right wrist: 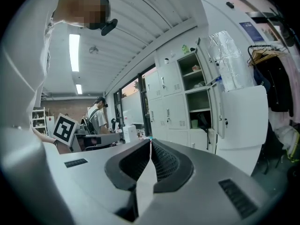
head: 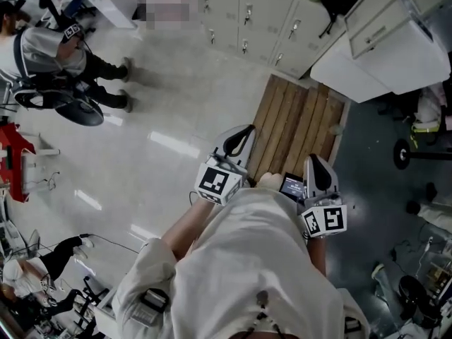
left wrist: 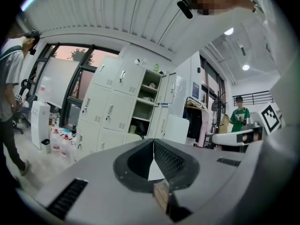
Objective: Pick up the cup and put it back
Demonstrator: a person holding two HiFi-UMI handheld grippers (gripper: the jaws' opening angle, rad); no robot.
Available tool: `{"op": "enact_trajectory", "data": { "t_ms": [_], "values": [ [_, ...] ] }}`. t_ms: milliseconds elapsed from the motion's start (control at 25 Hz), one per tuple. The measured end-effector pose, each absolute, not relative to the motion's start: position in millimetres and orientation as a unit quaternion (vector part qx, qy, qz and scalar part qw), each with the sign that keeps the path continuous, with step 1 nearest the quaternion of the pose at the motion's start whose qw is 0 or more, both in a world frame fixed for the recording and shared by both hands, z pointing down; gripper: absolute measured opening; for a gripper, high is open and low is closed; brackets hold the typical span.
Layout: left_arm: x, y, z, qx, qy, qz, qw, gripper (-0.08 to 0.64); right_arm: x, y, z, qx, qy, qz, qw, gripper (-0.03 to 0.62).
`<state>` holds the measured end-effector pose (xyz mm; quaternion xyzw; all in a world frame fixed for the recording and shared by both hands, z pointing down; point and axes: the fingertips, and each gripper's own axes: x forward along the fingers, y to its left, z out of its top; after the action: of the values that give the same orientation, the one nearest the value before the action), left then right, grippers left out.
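Observation:
No cup shows in any view. In the head view my left gripper [head: 247,130] and right gripper [head: 313,159] are held close to my chest, side by side, pointing out over a slatted wooden surface [head: 296,115]. The left gripper [left wrist: 153,141] has its jaws pressed together with nothing between them, and it faces white lockers [left wrist: 112,109]. The right gripper [right wrist: 150,140] is likewise shut and empty, aimed across the room. Each gripper's marker cube appears in the other's view: the right gripper's cube [left wrist: 271,117] and the left gripper's cube [right wrist: 64,128].
White lockers [head: 247,13] line the far wall, and a white cabinet [head: 395,41] stands at the right. A seated person [head: 49,55] is at the far left. A person in green [left wrist: 240,116] and a person with a backpack [right wrist: 96,118] stand further off. Cables and gear lie on the floor [head: 42,274].

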<state>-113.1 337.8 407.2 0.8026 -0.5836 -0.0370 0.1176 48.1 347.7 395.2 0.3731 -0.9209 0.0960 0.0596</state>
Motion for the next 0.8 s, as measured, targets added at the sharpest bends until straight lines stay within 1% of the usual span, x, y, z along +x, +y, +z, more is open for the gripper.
{"op": "enact_trajectory", "data": {
  "t_ms": [200, 360, 800],
  "values": [
    [-132.7, 321.2, 420.7, 0.794, -0.593, -0.025, 0.130, 0.008, 30.9, 324.7, 403.0, 0.363, -0.923, 0.105, 0.069, 0.028],
    [-137.2, 295.1, 422.0, 0.791, -0.599, -0.021, 0.123, 0.009, 24.9, 291.5, 412.6, 0.352, -0.926, 0.115, 0.069, 0.028],
    [-163.7, 184.9, 408.7, 0.756, -0.646, -0.003, 0.104, 0.008, -12.8, 155.3, 406.0, 0.280, -0.951, 0.120, 0.053, 0.028]
  ]
}}
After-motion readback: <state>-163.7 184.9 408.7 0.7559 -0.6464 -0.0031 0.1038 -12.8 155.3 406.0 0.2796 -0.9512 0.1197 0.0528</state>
